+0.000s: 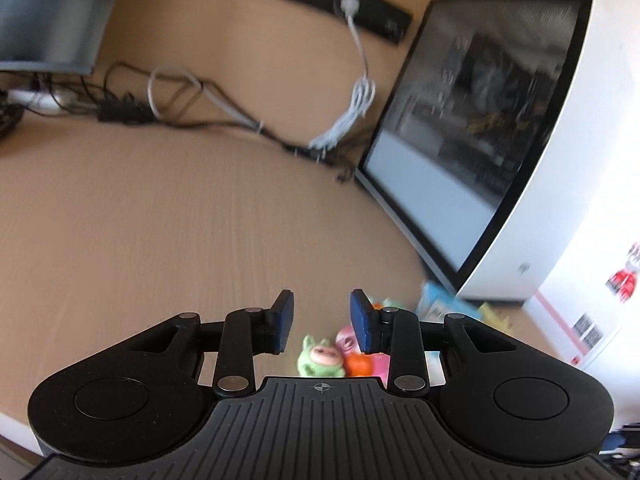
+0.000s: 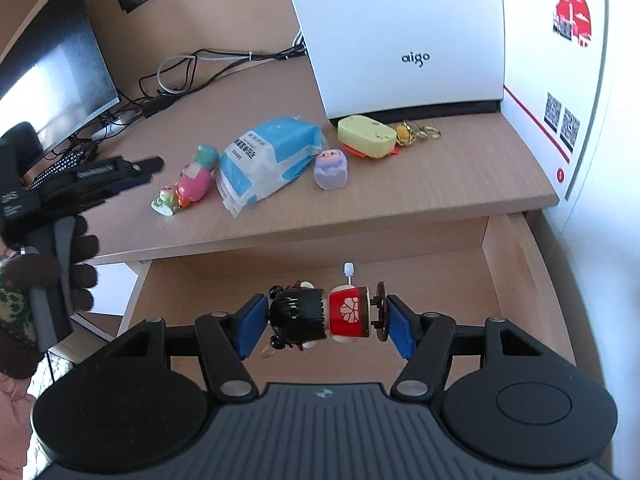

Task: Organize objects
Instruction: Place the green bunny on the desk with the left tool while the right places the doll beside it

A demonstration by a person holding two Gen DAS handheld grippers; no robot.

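While right tongs [image 2: 326, 322] clamp doll figurine [image 2: 320, 316] over drawer [image 2: 508, 264], left tongs [image 1: 322, 326] gape empty.

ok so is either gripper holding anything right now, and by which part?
The right gripper holds a doll with black hair lying sideways over the open drawer, one pad on its head, the other on its base. The left gripper is open, holding nothing.
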